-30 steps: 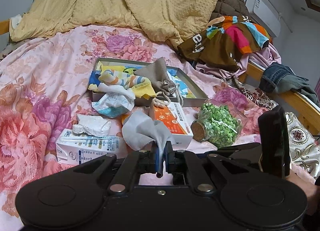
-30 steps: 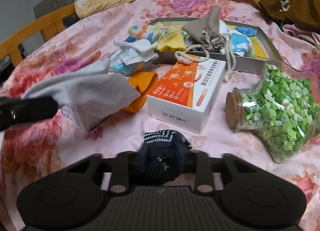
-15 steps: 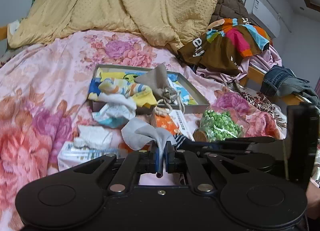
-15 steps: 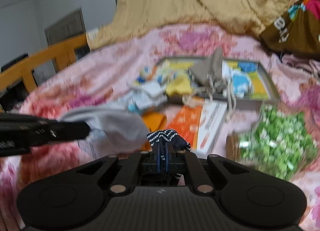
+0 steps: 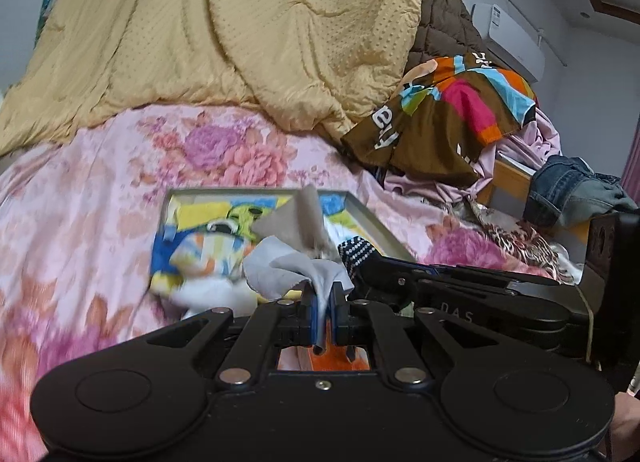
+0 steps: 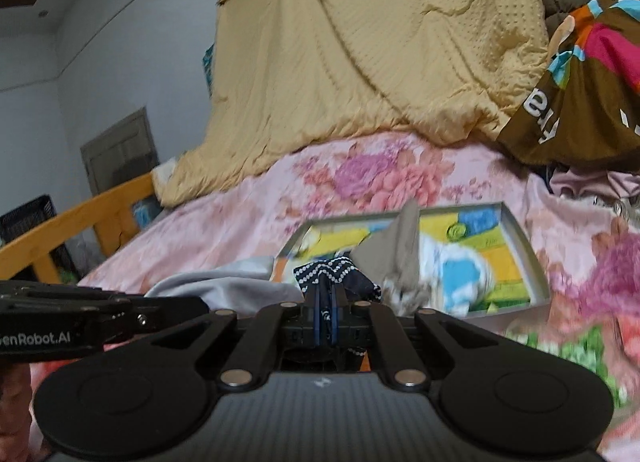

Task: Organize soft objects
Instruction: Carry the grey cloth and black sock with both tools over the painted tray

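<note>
While both soft pieces hang clear of the bed [image 6: 208,222], the step in hand looks like the carry: each has been picked up and is being brought toward the shallow grey tray [image 6: 516,228] lying ahead on the floral sheet. The left hand-held gripper [image 5: 323,304] is pinched tight on a pale grey cloth [image 5: 288,268], which bunches above the jaws and flops forward and to the left; a narrow tail of it also pokes back below the pads. The right hand-held gripper [image 6: 327,310] has just been closing and now clamps a dark sock with white dotted zigzags [image 6: 332,274], its cuff standing up out of the jaws and spreading sideways. Neither piece has a firm long axis, being crumpled; the grey cloth runs roughly away from the camera, while the sock's visible part lies across the view. In the left wrist view the two grippers sit just beside each other, the sock's cuff near the grey cloth. The tray already holds colourful folded fabric, and a beige drawstring pouch [image 6: 394,250] stands over its near edge. I judge that the next move calls for reaching over that pouch, lowering each piece onto free space in the tray, and opening the jaws without snagging the pouch's cord.
</note>
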The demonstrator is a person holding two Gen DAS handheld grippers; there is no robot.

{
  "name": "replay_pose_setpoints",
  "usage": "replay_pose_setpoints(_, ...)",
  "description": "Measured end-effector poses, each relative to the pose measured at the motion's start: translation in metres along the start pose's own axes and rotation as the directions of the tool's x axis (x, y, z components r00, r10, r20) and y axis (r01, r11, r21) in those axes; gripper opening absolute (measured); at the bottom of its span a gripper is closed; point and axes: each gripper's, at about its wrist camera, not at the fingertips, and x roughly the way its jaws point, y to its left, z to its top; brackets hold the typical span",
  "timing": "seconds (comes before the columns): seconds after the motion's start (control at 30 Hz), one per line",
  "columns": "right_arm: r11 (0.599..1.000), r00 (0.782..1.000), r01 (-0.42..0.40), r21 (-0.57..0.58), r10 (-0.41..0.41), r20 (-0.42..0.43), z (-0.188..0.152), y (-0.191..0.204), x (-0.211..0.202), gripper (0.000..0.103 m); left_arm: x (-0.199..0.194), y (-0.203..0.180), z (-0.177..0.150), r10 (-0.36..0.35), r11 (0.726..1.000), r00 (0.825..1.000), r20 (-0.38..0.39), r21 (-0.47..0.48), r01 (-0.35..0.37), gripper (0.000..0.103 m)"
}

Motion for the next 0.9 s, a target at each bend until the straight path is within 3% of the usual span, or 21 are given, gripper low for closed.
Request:
replay_pose_setpoints(0.33,0.988,0.995,0.063,0.142,-0.074,0.072,0.029,-0.065,0.035,0.006,0.064,0.001,0.047,-0.008,0.999,0.999,0.034,0.043,0.007,0.005)
replay_pose_setpoints(0.53,0.97,0.991,0.085,0.228,-0.106,0.082,0.036,-0.1,0.049,0.006,0.107,0.0,0.071,-0.018,1.0,0.999,0.036,0.019,0.018,0.005)
replay_pose_setpoints(0.9,0.928,0.987,0.126,0.349,-0.154,0.053,0.043,-0.144,0.065,0.006,0.172,-0.023,0.084,-0.059,0.997,0.998,0.015,0.048,0.058,0.006)
